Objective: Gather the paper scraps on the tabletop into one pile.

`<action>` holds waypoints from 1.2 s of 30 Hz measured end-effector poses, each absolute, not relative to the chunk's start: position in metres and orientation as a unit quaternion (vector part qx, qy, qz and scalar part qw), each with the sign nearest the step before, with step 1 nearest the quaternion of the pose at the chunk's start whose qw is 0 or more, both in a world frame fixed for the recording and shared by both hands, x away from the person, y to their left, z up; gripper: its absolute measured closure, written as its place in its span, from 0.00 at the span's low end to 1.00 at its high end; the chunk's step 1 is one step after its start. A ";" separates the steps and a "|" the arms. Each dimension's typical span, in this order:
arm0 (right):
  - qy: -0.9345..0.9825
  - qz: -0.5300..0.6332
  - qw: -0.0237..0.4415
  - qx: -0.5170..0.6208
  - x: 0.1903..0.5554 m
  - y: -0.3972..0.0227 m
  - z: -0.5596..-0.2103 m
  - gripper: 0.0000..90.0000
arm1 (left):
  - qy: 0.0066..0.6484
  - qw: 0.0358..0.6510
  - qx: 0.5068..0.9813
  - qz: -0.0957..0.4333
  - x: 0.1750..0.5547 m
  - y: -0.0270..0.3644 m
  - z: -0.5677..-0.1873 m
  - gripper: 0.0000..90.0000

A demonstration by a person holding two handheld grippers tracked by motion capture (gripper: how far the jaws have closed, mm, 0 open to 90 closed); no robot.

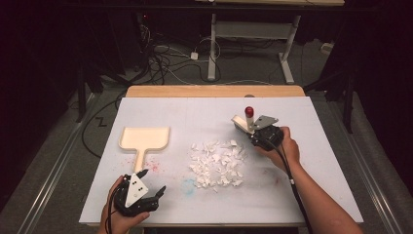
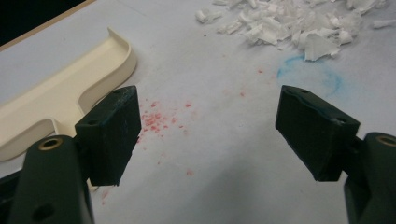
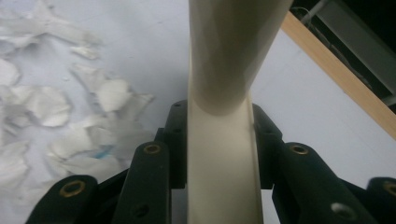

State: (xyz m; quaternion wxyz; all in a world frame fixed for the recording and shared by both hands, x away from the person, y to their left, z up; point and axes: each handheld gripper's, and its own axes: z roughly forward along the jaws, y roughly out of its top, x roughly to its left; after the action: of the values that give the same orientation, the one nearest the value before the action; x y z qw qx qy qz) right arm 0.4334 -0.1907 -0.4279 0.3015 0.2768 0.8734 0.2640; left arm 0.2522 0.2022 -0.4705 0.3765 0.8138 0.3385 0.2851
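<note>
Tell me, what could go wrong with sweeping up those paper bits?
1. The right tool grips the brush by its narrow handle, so it might twist or slip during a sweep.
2. The scraps are light and loose; a fast stroke could scatter them across the table.
3. The left tool is open beside the dustpan, not holding it, so the pan may slide.

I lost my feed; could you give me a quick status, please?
Left tongs open beside dustpan. Right tongs shut on brush. Paper scraps unswept.
</note>
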 end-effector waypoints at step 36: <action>0.870 0.349 0.284 0.199 0.381 -0.189 -0.392 0.75 | 0.337 0.368 0.821 0.279 0.252 0.199 -0.472 0.25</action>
State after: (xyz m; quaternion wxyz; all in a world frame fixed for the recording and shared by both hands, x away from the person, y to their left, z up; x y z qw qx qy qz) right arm 0.3811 -0.1886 -0.3924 0.2841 0.1993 0.8703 0.3495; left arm 0.2524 0.1986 -0.4717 0.3677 0.8207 0.3370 0.2787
